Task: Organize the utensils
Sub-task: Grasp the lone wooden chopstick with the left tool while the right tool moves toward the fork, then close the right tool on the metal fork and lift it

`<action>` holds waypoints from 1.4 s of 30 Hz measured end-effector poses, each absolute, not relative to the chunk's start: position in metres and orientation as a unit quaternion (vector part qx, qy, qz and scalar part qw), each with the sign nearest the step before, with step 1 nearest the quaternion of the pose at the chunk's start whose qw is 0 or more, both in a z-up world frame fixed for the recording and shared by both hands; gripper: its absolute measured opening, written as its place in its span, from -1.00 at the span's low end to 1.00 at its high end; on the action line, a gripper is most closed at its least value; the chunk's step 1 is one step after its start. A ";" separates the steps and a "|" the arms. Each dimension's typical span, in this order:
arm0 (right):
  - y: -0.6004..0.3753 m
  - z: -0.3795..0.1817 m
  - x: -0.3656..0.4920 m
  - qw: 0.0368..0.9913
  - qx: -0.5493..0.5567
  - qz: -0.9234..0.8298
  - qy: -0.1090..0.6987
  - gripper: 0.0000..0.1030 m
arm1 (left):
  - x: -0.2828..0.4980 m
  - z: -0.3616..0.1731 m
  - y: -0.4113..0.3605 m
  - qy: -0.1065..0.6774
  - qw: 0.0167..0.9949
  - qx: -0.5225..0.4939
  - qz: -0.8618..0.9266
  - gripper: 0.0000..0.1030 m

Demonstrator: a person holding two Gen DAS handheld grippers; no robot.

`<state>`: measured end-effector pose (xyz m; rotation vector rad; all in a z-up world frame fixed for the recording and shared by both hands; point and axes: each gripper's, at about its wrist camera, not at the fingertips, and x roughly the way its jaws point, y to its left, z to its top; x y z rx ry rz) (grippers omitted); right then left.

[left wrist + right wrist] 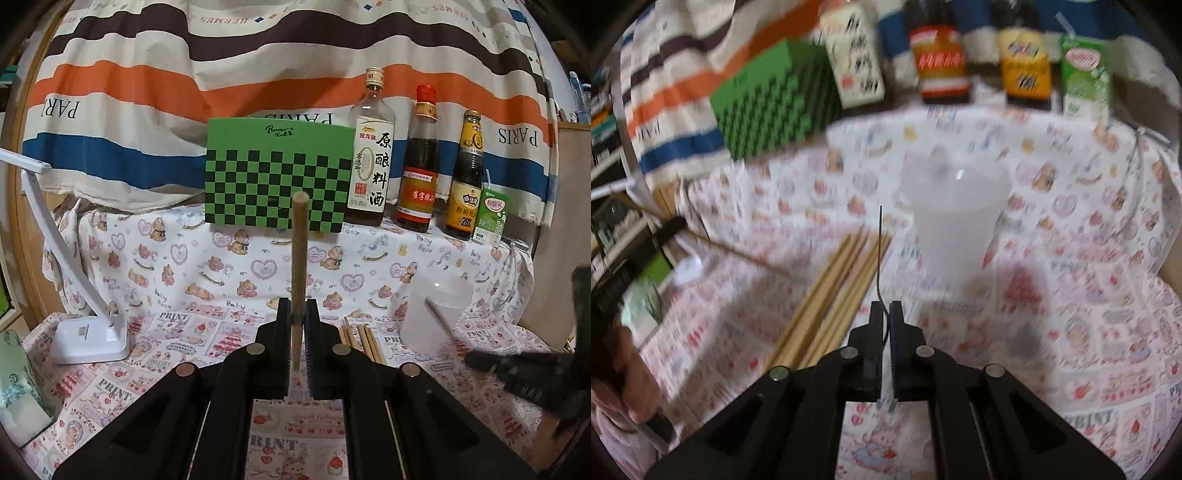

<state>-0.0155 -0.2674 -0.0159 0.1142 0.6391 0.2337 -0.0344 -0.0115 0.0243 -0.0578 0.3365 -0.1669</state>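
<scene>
Your left gripper [297, 325] is clamped on one chopstick [298, 258], lifted off the table — your right gripper [885, 325] is closed, pinching only a thin dark wire [879, 258]. Loose chopsticks [827, 295] lie beside the cup [955, 221].

On the tabletop [229, 266], a box [277, 177] stands at the back, three bottles [419, 162] and a carton [491, 216] to its right. A cup [436, 314] stands nearer, loose chopsticks [364, 339] just left of it, a lamp [88, 332] far left.
</scene>
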 end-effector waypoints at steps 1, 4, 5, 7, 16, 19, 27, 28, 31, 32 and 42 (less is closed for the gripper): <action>-0.269 -0.012 -0.015 0.944 0.050 0.113 0.305 -0.94 | -0.034 0.024 -0.011 0.168 0.982 -0.028 -0.084 -0.89; -0.270 -0.007 -0.014 0.947 0.036 0.112 0.299 -0.94 | -0.035 0.024 -0.011 0.166 0.982 -0.029 -0.081 -0.89; -0.271 -0.008 -0.013 0.946 0.034 0.112 0.301 -0.94 | -0.034 0.024 -0.011 0.167 0.982 -0.031 -0.080 -0.89; -0.270 -0.010 -0.009 0.942 0.032 0.119 0.312 -0.94 | -0.033 0.024 -0.009 0.169 0.982 -0.034 -0.078 -0.89; -0.254 -0.032 -0.006 0.923 0.002 0.141 0.357 -0.94 | -0.031 0.025 -0.005 0.170 0.981 -0.040 -0.078 -0.89; -0.254 -0.032 -0.005 0.926 -0.004 0.137 0.352 -0.94 | -0.031 0.025 -0.004 0.169 0.982 -0.039 -0.078 -0.89; -0.259 -0.039 0.005 0.916 0.011 0.138 0.376 -0.94 | -0.032 0.025 -0.004 0.169 0.982 -0.040 -0.078 -0.89; -0.261 -0.039 0.005 0.916 0.014 0.136 0.377 -0.94 | -0.031 0.025 -0.004 0.169 0.982 -0.040 -0.078 -0.89; -0.269 -0.034 0.007 0.915 0.032 0.128 0.380 -0.65 | -0.032 0.025 -0.005 0.169 0.982 -0.039 -0.078 -0.89; -0.272 -0.032 0.007 0.913 0.037 0.128 0.387 -0.33 | -0.032 0.025 -0.005 0.169 0.982 -0.039 -0.078 -0.89; -0.253 -0.063 0.017 0.853 -0.065 0.149 0.496 -0.55 | -0.034 0.026 -0.009 0.165 0.983 -0.028 -0.077 -0.89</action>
